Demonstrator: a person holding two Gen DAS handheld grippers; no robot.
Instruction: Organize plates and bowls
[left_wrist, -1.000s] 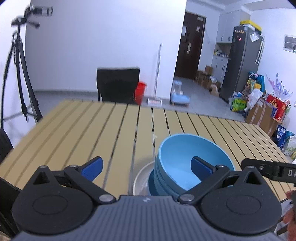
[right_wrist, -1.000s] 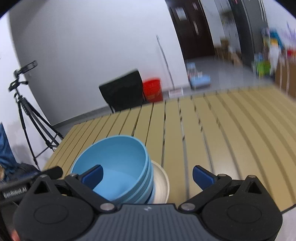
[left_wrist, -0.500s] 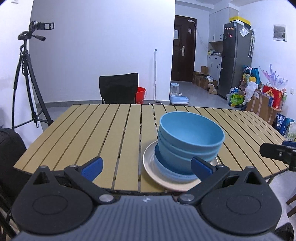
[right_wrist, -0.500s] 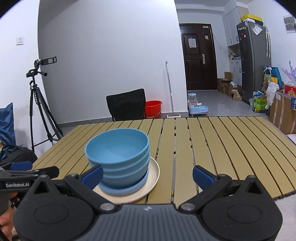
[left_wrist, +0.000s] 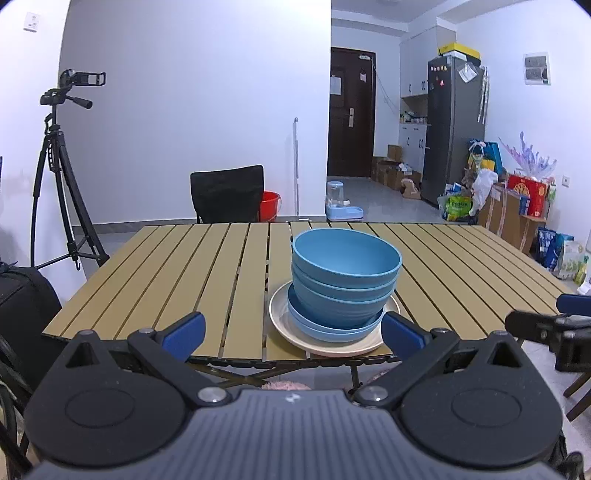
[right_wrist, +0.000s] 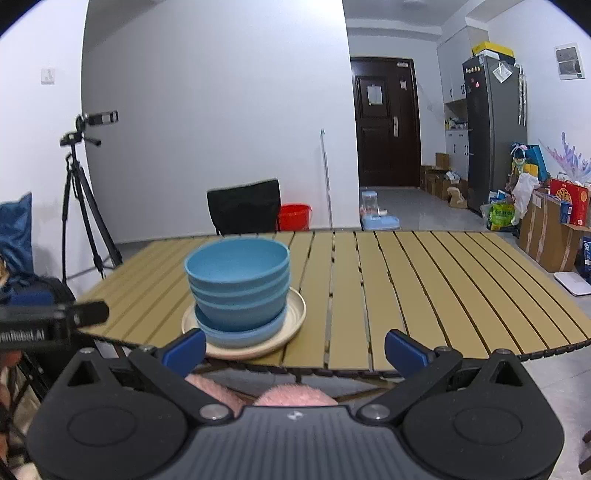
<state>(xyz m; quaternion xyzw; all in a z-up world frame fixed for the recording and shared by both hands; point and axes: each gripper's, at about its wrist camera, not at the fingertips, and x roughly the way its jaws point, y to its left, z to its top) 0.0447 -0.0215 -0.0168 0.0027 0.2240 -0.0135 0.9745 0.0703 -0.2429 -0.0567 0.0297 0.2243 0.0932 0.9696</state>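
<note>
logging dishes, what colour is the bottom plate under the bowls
Cream plate, clearest in the left wrist view.

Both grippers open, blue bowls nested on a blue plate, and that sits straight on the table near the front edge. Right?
Not quite. The blue plate under the nested blue bowls rests on a cream plate, not straight on the table; the left wrist view shows it. The rest holds.

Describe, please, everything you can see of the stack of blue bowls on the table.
The stack of blue bowls is three matte, plastic-looking bowls nested upright, the top one empty, rims level and evenly spaced. They sit in a shallow blue plate, which rests on a wider cream plate near the front edge of the slatted table. Neither the left gripper nor the right gripper touches the stack; both are open and held short of the table.
</note>
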